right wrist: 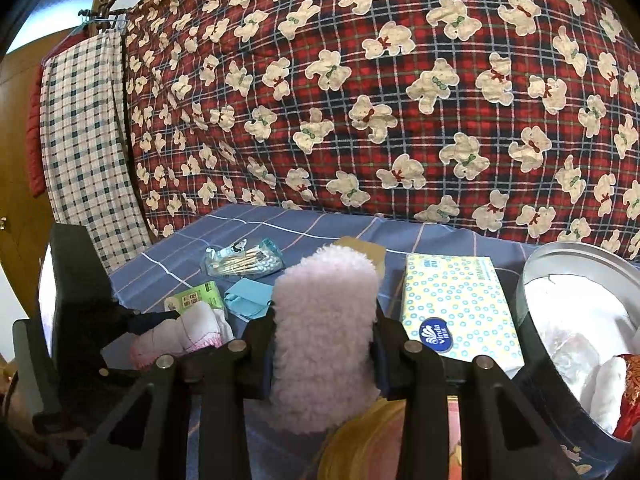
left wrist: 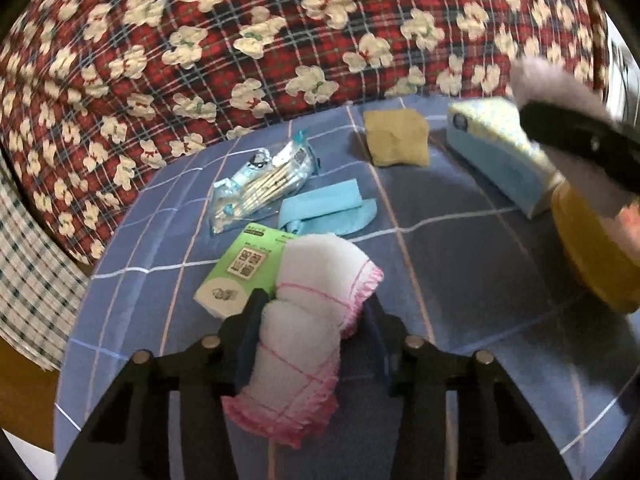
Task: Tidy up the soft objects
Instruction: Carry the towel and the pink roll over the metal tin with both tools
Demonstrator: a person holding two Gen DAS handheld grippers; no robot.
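My left gripper (left wrist: 310, 314) is shut on a rolled white cloth with pink trim (left wrist: 308, 320), held above the blue checked bedsheet (left wrist: 460, 264). It also shows in the right wrist view (right wrist: 188, 332). My right gripper (right wrist: 324, 320) is shut on a fluffy pale pink sock (right wrist: 324, 328), held upright; it also shows at the right of the left wrist view (left wrist: 560, 92). A folded light blue cloth (left wrist: 324, 208) and a tan cloth (left wrist: 396, 138) lie on the sheet.
A green tissue pack (left wrist: 240, 268), a bag of cotton swabs (left wrist: 264, 184) and a Vinda tissue box (right wrist: 456, 304) lie on the sheet. A round tin (right wrist: 532, 344) with white items stands at right. A yellow round thing (left wrist: 592, 256) is near. A red bear-print quilt (right wrist: 360, 80) rises behind.
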